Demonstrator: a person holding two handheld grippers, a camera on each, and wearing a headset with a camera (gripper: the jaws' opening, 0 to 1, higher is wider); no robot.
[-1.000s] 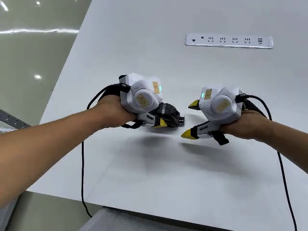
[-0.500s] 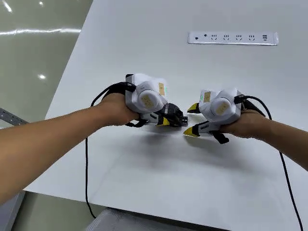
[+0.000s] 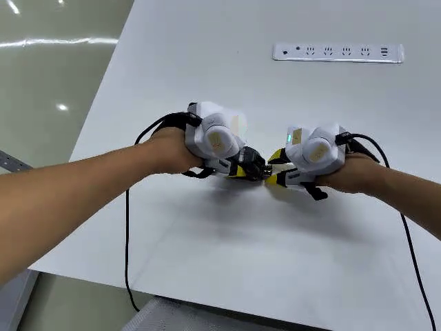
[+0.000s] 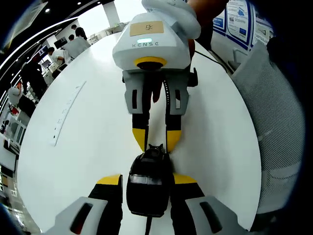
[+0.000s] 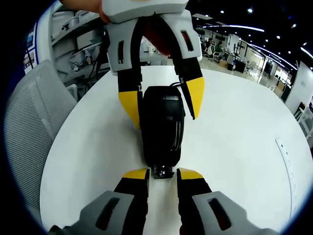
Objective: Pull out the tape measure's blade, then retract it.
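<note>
A black tape measure (image 3: 249, 164) is held just above the white table (image 3: 207, 234), with my left gripper (image 3: 242, 165) shut on its case. In the left gripper view the case (image 4: 149, 183) sits between my yellow-tipped jaws, left gripper (image 4: 146, 178). My right gripper (image 3: 270, 174) faces it from the right, jaws drawn narrow around the blade's end hook (image 5: 163, 171). In the right gripper view the hook lies between my own tips, right gripper (image 5: 163, 175), with the case (image 5: 163, 122) beyond it. No blade is drawn out.
A white power strip (image 3: 337, 53) lies at the table's far side. Black cables (image 3: 127, 227) trail from both grippers over the near edge. A grey mesh chair (image 4: 274, 132) stands by the table. People stand far off in the room.
My right gripper has moved left to the tape measure's front and narrowed its wide-open jaws around the hook. The left gripper, still holding the case, shifted slightly right.
</note>
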